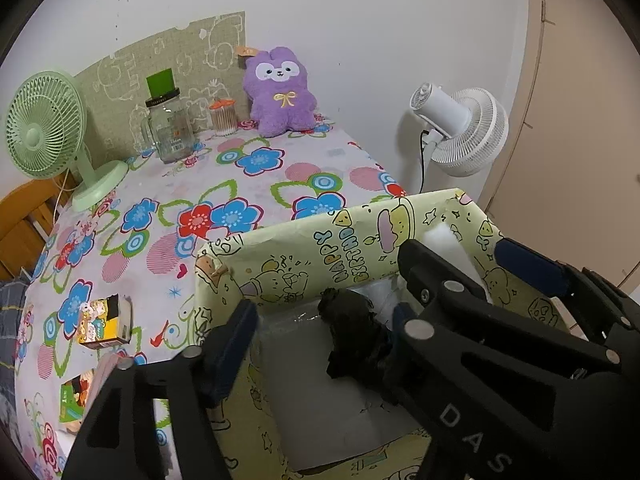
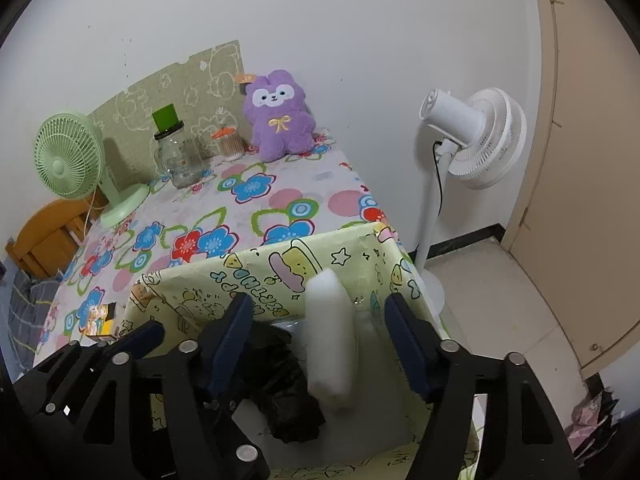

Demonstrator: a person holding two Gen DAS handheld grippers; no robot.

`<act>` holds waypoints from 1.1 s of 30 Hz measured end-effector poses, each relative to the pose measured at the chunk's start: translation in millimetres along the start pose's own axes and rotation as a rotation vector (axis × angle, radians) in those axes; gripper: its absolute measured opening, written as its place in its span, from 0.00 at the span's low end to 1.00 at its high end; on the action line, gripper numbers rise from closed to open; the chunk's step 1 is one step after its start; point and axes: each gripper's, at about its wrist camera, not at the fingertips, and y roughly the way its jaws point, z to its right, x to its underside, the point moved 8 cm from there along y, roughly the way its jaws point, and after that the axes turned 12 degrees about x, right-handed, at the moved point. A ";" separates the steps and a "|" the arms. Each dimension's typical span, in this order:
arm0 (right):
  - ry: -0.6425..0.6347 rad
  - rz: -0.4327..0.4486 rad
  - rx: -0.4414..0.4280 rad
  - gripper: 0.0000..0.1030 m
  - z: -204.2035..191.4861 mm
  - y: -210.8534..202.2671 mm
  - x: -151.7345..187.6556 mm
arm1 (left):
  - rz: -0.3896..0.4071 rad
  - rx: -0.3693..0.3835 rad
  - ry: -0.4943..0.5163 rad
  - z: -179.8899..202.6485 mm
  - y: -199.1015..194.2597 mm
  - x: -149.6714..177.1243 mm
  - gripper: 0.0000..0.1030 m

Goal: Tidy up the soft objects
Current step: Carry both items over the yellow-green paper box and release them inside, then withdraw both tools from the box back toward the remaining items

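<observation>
The left hand-held gripper point(image 1: 324, 328) stood released over the paper-wrapped box point(image 1: 360, 240) at the near corner of the desk point(image 1: 280, 184). In the left wrist view its blue pads were spread well apart, with a crumpled black bundle point(image 1: 352, 336) lying between them on the box floor, seemingly free of both pads. That bundle looked like thin, limp film or cloth: light, shapeless, likely to sag and slip, so a pinch across its bunched middle would probably serve best. A white foam block point(image 1: 452, 240) leaned in the far right corner, partly hidden behind the right hand-held gripper point(image 1: 448, 272), which crossed this view. Farther back on the flowered cloth a purple plush toy point(image 1: 280, 96) sat against the wall, well apart from the box, beside a glass jar point(image 1: 170, 128) and a green fan point(image 1: 46, 124). The plush seemed light and squashy, and its plump belly offered the surest hold.

In the right wrist view the right hand-held gripper point(image 2: 320, 340) was also released, pads wide, and the foam block point(image 2: 330, 336) stood tilted between them inside the box point(image 2: 280, 268), touching neither pad as far as I could tell. It looked very light and springy, so it should be squeezed gently across its narrow faces. The black bundle point(image 2: 280, 384) lay just left of it.
</observation>
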 end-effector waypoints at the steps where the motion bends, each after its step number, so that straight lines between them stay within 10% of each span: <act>1: 0.000 0.003 0.000 0.75 0.4 -1.8 -0.3 | 0.006 -0.002 0.004 0.8 -1.8 -0.7 0.80; 7: 0.001 0.026 0.015 0.88 1.6 -13.8 -1.9 | 0.039 -0.013 0.025 3.6 -13.8 -2.3 0.87; 33: -0.025 0.131 -0.029 0.88 -35.6 -92.2 -2.8 | 0.174 -0.015 0.029 -13.0 -93.8 2.9 0.92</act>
